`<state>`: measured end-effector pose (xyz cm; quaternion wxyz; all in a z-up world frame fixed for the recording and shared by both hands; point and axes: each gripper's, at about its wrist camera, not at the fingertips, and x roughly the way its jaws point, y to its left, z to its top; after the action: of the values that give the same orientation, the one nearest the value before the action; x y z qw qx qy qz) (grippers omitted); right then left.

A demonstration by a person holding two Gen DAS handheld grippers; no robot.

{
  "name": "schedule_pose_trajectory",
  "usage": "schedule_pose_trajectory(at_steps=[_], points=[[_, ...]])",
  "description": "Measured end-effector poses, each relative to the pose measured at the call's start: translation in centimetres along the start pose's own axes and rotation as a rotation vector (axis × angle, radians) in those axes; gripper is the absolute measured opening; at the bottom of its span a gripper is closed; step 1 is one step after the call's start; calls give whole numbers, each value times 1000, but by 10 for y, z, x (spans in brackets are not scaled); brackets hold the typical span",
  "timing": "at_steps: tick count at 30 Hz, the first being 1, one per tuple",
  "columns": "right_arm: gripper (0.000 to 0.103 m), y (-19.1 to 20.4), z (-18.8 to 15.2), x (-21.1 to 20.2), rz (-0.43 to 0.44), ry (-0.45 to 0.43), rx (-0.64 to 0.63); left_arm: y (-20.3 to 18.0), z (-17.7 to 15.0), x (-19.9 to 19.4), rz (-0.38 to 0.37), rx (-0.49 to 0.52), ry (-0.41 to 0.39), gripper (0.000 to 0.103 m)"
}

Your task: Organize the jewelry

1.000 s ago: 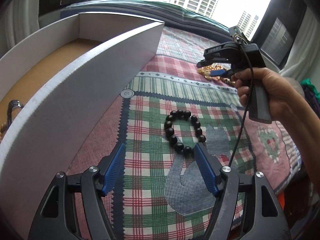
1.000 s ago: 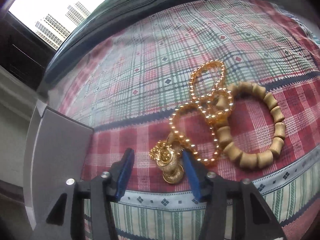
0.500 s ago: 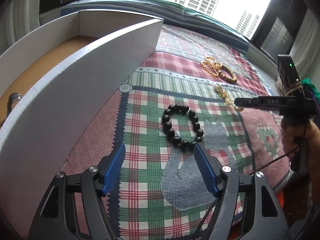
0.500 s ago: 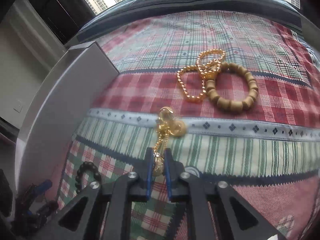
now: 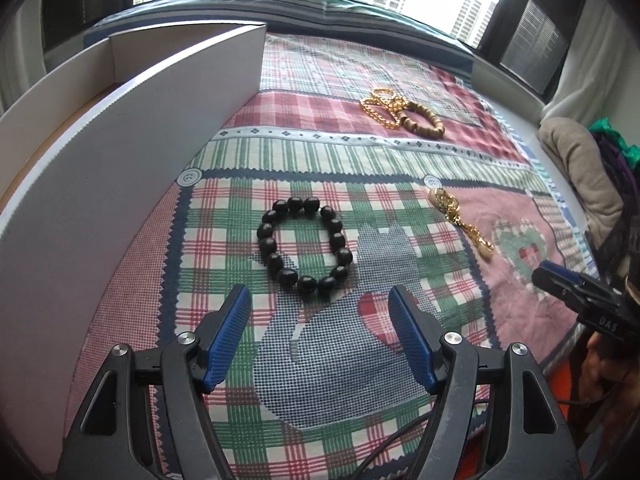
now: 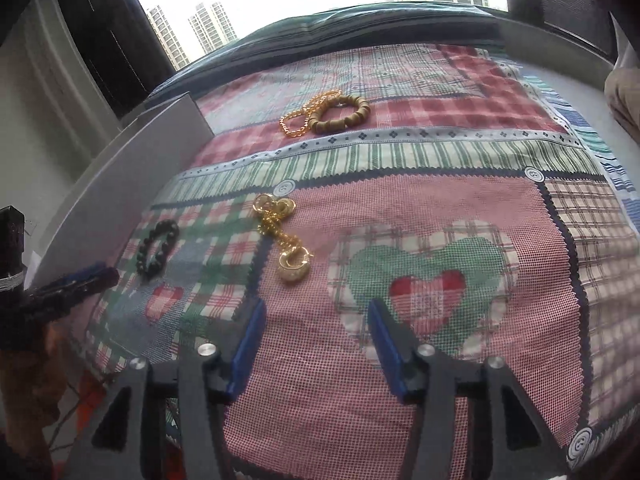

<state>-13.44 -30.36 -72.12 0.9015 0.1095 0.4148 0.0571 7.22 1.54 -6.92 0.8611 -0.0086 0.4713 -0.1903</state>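
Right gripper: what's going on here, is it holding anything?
No. The right gripper is empty; its jaws have just been opening, and the gold chain lies free on the patchwork quilt ahead of it. The left gripper hovers open before the black bead bracelet. A gold necklace and wooden bracelet wait farther back, the white box alongside.

Gold chain with pendants (image 6: 280,236) dragged away from gold bead necklace (image 6: 298,120) and wooden bracelet (image 6: 340,114), now lying stretched out alone on the patchwork quilt (image 6: 440,208), near the black bead bracelet (image 5: 306,246). Right claw (image 6: 316,344) closed on the chain half a second ago, jaws since reopened, nothing between them, chain released just ahead of the tips. Right claw withdrawn from the far jewelry pile to the right edge of the left wrist view.
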Motion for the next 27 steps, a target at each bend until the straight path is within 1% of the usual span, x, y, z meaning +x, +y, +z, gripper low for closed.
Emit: schedule_pose_trajectory(at_steps=[4,8,13,20,27], points=[[54,-2,-5,-4,-22,-26,1,-12,2,2,2,39,7,73],[54,1,-9,-4,-40,-31,-20,-18,1,0,18,60,2,73],[54,6,-12,-3,-28,-29,-23,-15,-2,3,23,52,18,74],[54,12,-17,-5,-17,-32,-17,-8,-6,2,29,34,19,74],[54,17,-19,-5,-28,-24,-24,-3,-12,4,29,19,31,74]])
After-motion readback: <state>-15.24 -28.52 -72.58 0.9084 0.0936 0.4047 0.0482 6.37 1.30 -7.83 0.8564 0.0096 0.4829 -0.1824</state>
